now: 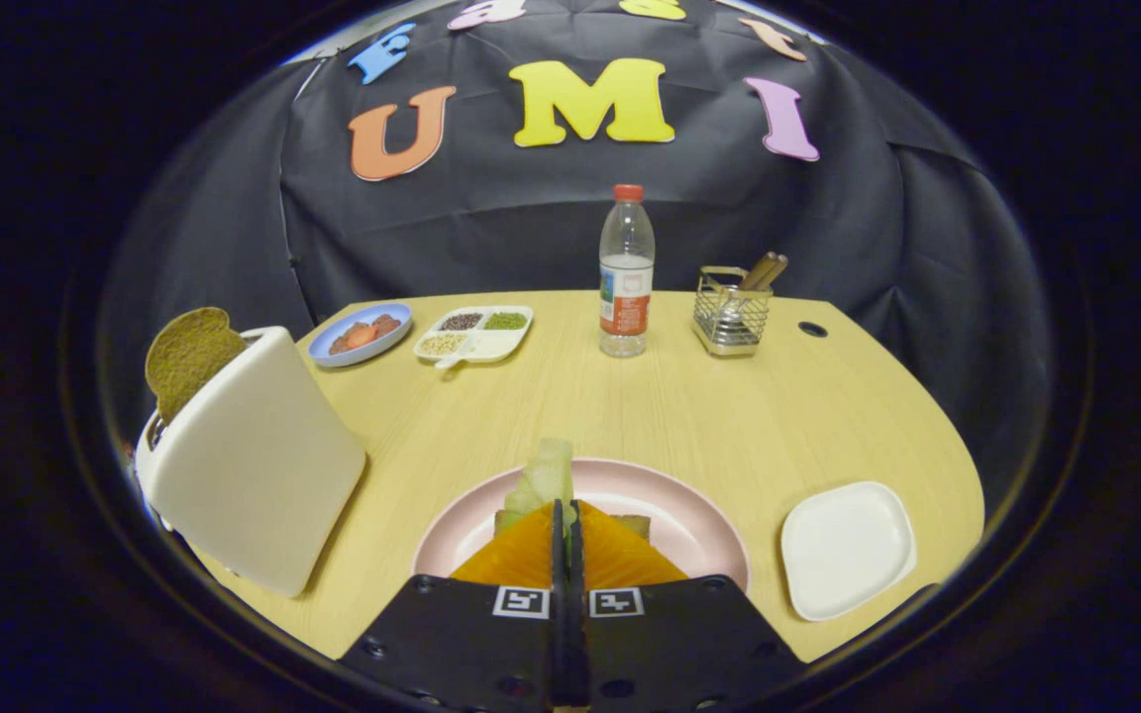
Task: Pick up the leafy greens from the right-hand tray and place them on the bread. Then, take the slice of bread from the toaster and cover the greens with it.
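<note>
My gripper point(567, 509) is over the pink plate point(699, 535), its two fingers pressed together on the pale leafy greens point(549, 475), which stick out just past the tips. Under the fingers on the plate lies the bread with an orange layer on top point(620, 560). To the right of the plate sits the white square tray point(846, 547), with nothing on it. Left of the plate stands the white toaster point(254, 465), and a brownish slice of bread point(189, 356) pokes up out of its slot.
Beyond the plate stand a water bottle point(626, 272) and a wire holder with utensils point(732, 315). Far left at the back are a blue dish with red food point(361, 335) and a white divided dish of grains point(473, 333). A round hole point(812, 329) marks the table's far right.
</note>
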`<state>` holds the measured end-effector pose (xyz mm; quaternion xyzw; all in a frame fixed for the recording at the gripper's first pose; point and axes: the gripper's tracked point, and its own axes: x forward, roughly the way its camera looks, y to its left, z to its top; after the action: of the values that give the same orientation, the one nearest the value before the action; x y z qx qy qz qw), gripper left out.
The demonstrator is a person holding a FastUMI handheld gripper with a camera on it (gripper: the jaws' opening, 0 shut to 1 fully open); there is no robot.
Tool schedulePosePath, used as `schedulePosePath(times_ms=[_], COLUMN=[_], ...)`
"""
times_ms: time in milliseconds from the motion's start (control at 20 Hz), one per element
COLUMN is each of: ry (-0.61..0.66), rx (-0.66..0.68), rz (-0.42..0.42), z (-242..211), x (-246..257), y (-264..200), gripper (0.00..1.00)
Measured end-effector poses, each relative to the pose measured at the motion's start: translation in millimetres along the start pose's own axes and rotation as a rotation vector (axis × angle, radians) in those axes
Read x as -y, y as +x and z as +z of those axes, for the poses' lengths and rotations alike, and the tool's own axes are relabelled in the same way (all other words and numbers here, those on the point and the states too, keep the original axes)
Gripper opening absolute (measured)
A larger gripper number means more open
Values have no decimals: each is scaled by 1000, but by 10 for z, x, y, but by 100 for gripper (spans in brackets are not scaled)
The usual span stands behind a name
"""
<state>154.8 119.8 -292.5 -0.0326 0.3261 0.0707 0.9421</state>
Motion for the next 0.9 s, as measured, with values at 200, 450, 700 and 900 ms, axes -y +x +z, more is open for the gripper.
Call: schedulePosePath(times_ms=[200,450,700,900], ry=[12,18,24,-17], rx=[-3,24,46,70], rz=[15,12,-17,-57], z=[-27,3,-18,31], x=[23,39,56,-65], y=[54,-25,-184,-391], gripper=[0,60,96,96])
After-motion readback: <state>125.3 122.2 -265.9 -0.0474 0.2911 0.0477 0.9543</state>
